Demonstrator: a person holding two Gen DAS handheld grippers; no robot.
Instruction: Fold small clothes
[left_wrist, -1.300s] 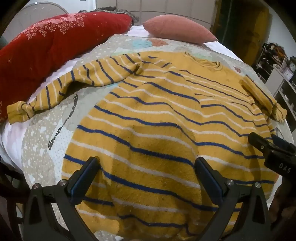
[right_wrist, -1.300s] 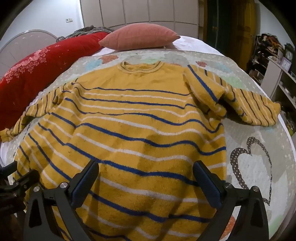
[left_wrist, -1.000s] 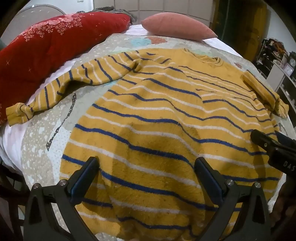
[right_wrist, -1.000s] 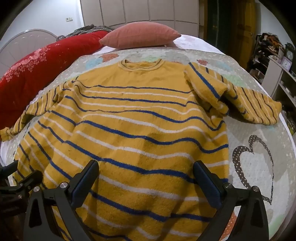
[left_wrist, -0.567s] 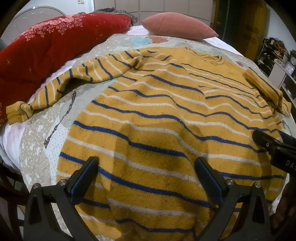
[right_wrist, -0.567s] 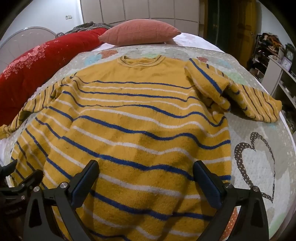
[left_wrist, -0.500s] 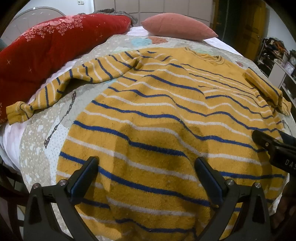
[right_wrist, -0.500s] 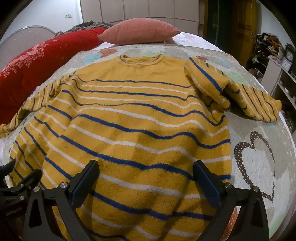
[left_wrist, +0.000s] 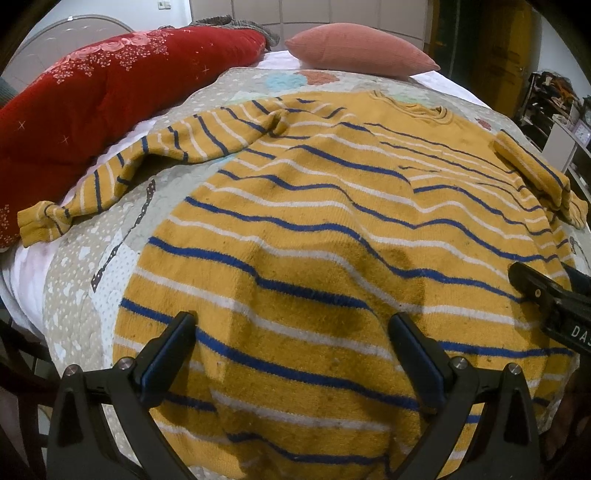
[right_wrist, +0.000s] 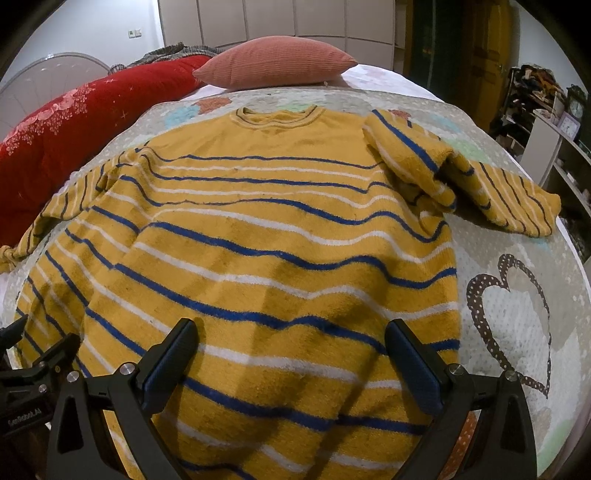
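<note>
Left claw: the left gripper (left_wrist: 291, 347) is spread wide with nothing between its 2 blue-padded fingers (left_wrist: 168, 354); it hovers over the hem end of the sweater, and whether it touches the knit cannot be told.
Right claw: the right gripper (right_wrist: 288, 350) is spread just as wide and grips nothing, hanging over the same lower part of the sweater.
Sweater: a yellow sweater (left_wrist: 332, 236) with blue and white stripes lies flat, spread out straight ahead of both claws — its hem nearest them, its round collar (right_wrist: 277, 116) at the far end.
Left sleeve: the left sleeve (left_wrist: 122, 173) stretches out ahead and to the left of the left claw, its cuff lying at the quilt's edge, just beside the red cushion.
Right sleeve: the right sleeve (right_wrist: 480, 184) lies ahead and to the right of the right claw, bunched and doubled over itself near the shoulder.
Under the sweater: a pale patterned quilt (right_wrist: 517, 295) — a dotted heart outline (right_wrist: 506, 317) shows on it just right of the right claw.
Far side: a pink pillow (right_wrist: 273, 61) sits beyond the collar; a long red cushion (left_wrist: 103, 92) runs along the left.
Each other: the right gripper's tip shows at the right edge of the left wrist view, over the sweater's side.
</note>
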